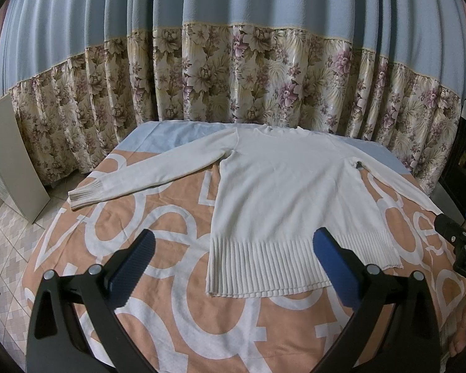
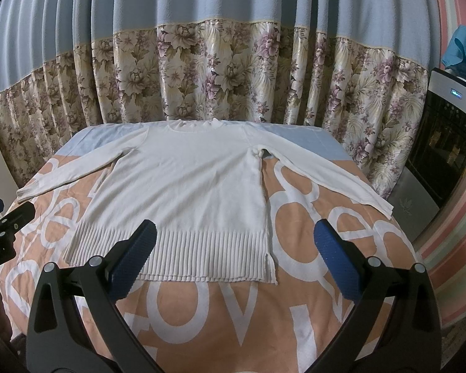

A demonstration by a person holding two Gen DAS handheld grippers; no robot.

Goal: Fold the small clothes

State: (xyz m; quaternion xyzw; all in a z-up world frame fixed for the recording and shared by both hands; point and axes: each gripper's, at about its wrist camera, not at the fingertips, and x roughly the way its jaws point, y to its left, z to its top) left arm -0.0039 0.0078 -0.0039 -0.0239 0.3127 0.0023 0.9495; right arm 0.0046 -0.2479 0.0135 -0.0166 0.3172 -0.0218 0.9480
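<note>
Left wrist view. One cream-white long-sleeved knit sweater lies flat, front up, on the worktop, which is covered by one peach cloth printed with large white letters. Ribbed hem toward the camera, neckline toward the far edge. Two sleeves counted: one spread fully to the left with its ribbed cuff visible; the other runs to the right, its cuff cut off behind the second tool. The left gripper hovers above the near cloth, jaws wide apart, holding nothing; its two blue-padded fingers frame the hem without touching it. The right gripper enters at the right margin, only partly in frame. One dark spot at the right armpit is too small to identify. One pleated blue curtain with a floral lower band hangs behind.

Right wrist view. The same single sweater shows both sleeves and both cuffs in full. The right gripper is spread wide and empty, above the hem's right corner. The left gripper shows at the left margin, cut off. One dark appliance stands at right, partly cropped.
</note>
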